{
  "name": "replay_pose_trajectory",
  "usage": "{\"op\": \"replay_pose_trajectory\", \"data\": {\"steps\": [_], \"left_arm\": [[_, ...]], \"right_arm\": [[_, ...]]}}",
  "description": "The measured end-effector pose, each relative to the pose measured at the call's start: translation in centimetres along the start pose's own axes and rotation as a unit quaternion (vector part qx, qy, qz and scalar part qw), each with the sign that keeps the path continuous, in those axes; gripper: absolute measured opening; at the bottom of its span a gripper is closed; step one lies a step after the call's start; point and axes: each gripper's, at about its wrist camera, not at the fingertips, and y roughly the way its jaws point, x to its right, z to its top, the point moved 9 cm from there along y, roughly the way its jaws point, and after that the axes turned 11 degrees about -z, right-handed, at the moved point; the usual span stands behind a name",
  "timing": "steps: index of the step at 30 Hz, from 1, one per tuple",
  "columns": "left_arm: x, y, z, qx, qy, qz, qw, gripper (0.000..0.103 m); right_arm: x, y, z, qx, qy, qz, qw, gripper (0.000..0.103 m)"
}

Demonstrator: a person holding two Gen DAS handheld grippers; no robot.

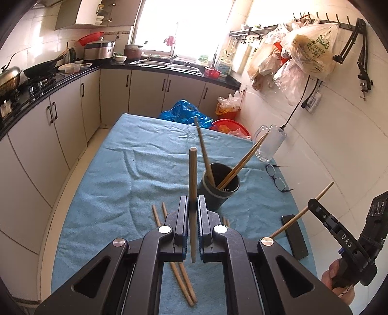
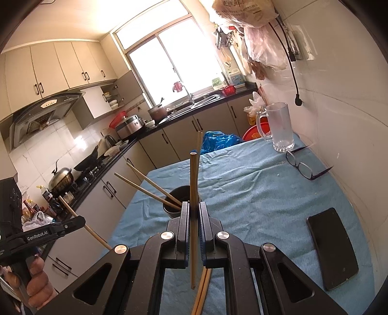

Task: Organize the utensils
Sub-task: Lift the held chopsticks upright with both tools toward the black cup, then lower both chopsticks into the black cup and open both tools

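Two grippers, left gripper [image 1: 193, 206] and right gripper [image 2: 194, 208], each pinch one upright chopstick [image 1: 192, 184] near the holder [image 1: 219, 187]. Converging together, sticks could collide or tip it

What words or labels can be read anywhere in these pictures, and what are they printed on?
"DAS": on the right gripper.
"GenRobot.AI": on the left gripper.
Green print on the hanging plastic bag: too blurred to read.
Dark print on the bag at the top: not clear enough to read.
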Motion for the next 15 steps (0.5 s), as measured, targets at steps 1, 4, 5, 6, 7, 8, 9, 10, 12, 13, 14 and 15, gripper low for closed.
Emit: {"op": "replay_pose_trajectory", "data": {"steps": [1, 4, 5, 6, 7, 8, 9, 10, 12, 13, 14, 15], "left_arm": [[0.2, 0.0, 0.2, 0.001, 0.002, -0.001, 1.0000, 0.006], [0.9, 0.0, 1.0, 0.005, 0.007, -0.002, 1.0000, 0.006], [1.2, 0.0, 1.3, 0.006, 0.009, -0.003, 0.9999, 0.006], [1.5, 0.0, 1.6, 0.007, 0.011, -0.005, 0.9999, 0.006], [1.7, 0.0, 1.9, 0.008, 0.013, -0.006, 0.9999, 0.006], [1.8, 0.0, 2.2, 0.009, 0.014, -0.006, 0.9998, 0.006], [2.1, 0.0, 2.4, 0.011, 0.016, -0.006, 0.9998, 0.006], [2.3, 0.0, 2.7, 0.012, 0.017, -0.007, 0.9998, 0.006], [2.6, 0.0, 3.3, 0.013, 0.018, -0.010, 0.9997, 0.006], [2.8, 0.1, 3.7, 0.015, 0.018, -0.012, 0.9997, 0.006], [3.0, 0.1, 4.1, 0.016, 0.019, -0.012, 0.9996, 0.006], [3.2, 0.1, 4.7, 0.019, 0.021, -0.011, 0.9995, 0.006]], "right_arm": [[-0.1, 0.0, 0.3, 0.002, 0.000, 0.001, 1.000, 0.007], [-0.2, -0.1, 1.0, 0.006, 0.004, 0.004, 1.000, 0.007], [-0.3, -0.1, 1.2, 0.007, 0.005, 0.005, 1.000, 0.007], [-0.4, -0.1, 1.7, 0.009, 0.008, 0.006, 1.000, 0.007], [-0.3, -0.1, 2.0, 0.011, 0.010, 0.006, 1.000, 0.007], [-0.4, -0.1, 2.3, 0.012, 0.010, 0.007, 1.000, 0.007], [-0.4, -0.2, 2.7, 0.014, 0.013, 0.008, 1.000, 0.007], [-0.3, -0.2, 2.9, 0.015, 0.015, 0.009, 1.000, 0.007], [-0.2, -0.1, 3.8, 0.019, 0.022, 0.010, 1.000, 0.007], [-0.2, -0.1, 4.2, 0.020, 0.024, 0.011, 0.999, 0.007], [-0.1, -0.1, 4.5, 0.021, 0.027, 0.012, 0.999, 0.007], [-0.1, 0.0, 5.0, 0.023, 0.030, 0.013, 0.999, 0.007]]}}
